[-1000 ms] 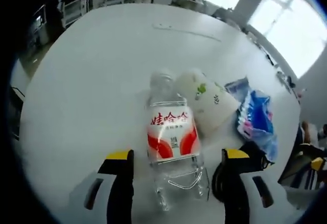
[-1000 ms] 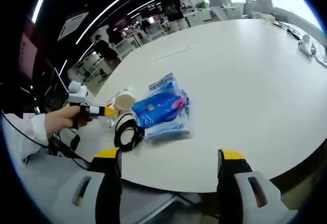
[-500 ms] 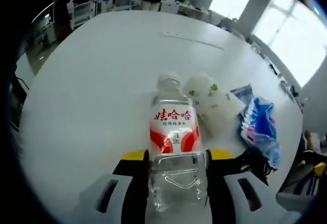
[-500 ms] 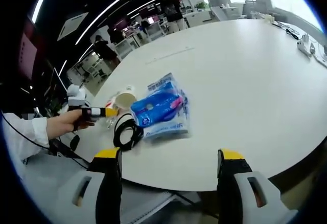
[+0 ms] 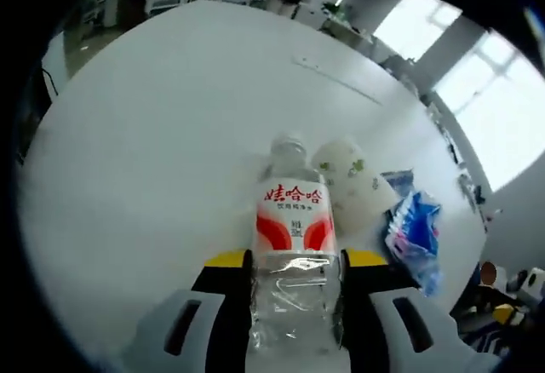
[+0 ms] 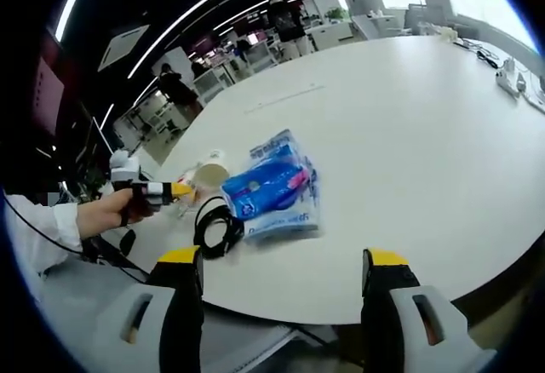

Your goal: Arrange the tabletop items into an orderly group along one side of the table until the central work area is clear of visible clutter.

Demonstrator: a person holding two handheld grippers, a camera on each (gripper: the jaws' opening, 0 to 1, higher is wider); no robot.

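A: Left gripper (image 5: pixel 294 275) clamps our water bottle (image 5: pixel 294 245) low on its body, near table (image 5: pixel 153 134) edge, beside the paper cup (image 5: pixel 353 181).

B: Thin plastic, near empty, we judge: light, crushable. Right gripper (image 6: pixel 281 284) hangs with jaws apart, holding nothing.

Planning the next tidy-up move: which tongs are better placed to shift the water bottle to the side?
Left. The left tongs are already shut on the water bottle, which stands beside the paper cup. The right tongs are open, hanging off the table edge, well short of the blue packet.
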